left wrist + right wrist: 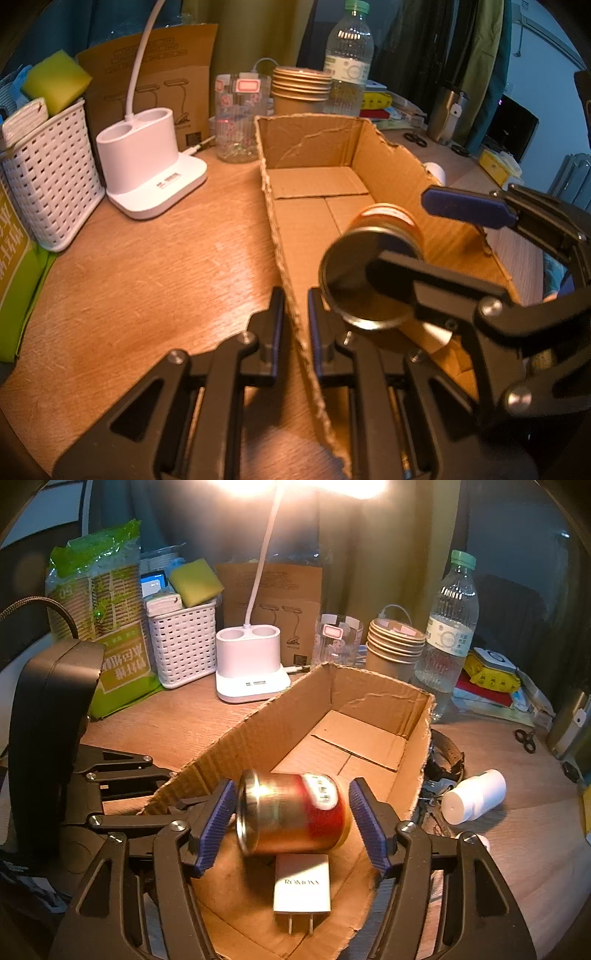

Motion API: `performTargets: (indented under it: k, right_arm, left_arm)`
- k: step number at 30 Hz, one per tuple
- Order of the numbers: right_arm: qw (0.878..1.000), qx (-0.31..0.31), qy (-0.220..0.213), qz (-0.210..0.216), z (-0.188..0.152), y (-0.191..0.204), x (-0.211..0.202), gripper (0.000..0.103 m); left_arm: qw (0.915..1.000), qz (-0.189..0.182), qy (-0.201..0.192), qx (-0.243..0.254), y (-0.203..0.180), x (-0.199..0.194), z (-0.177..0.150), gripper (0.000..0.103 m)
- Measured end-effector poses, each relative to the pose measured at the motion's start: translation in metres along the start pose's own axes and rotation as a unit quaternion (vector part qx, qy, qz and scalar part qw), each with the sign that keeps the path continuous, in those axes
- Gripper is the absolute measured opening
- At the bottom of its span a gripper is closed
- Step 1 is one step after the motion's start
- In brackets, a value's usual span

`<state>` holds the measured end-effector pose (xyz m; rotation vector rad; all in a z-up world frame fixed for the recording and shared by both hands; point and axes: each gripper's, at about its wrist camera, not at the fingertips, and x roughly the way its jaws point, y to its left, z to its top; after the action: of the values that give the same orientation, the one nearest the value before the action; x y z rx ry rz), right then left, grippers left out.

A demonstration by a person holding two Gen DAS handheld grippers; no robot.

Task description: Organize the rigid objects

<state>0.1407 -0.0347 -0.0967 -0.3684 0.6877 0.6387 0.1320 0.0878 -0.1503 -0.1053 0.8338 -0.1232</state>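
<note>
One open cardboard box point(373, 698) sits mid-frame on the wooden desk point(147, 266), and inside it there are two things so far: one red-and-gold can point(295, 812) lying on its side, and one white plug adapter point(302, 888) flat on the box floor right below the can in the right wrist view.

The right gripper point(293, 825) has its jaws spread wider than the can. The can is between the blue pads point(218, 823) with a visible gap on each side, so nothing is clamping it, and it looks a bit motion-blurred. The left gripper point(295, 325) is pinched nearly closed on the box's near wall, one finger outside and one inside, at the bottom centre of its own view.

Other stuff, counted:
- one white lamp base point(251, 664), upper middle, with two round slots on top
- one white basket point(183, 646) left of it, with one yellow-green sponge point(195, 579) sticking out
- one green pack of paper cups point(107, 627) at far left
- one clear glass point(338, 638) and one stack of brown cups point(395, 646) behind the box
- one water bottle point(448, 627), upper right
- one small white bottle point(474, 797) lying on the desk right of the box
- one pair of scissors point(526, 740), far right
</note>
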Motion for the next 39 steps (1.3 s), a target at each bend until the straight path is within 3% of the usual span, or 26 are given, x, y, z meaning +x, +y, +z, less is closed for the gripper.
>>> performTargets:
  k: [15, 29, 39]
  right_arm:
    - [1.000, 0.016, -0.022, -0.003, 0.002, -0.008, -0.016, 0.072]
    - [0.992, 0.085, -0.067, -0.058, -0.009, -0.060, -0.059, 0.072]
    - [0.988, 0.109, -0.058, -0.091, -0.032, -0.085, -0.063, 0.069]
  left_arm:
    - [1.0000, 0.000, 0.000, 0.000, 0.000, 0.000, 0.000, 0.013]
    - [1.0000, 0.000, 0.000, 0.000, 0.000, 0.000, 0.000, 0.013]
    - [1.0000, 0.000, 0.001, 0.000, 0.000, 0.000, 0.000, 0.013]
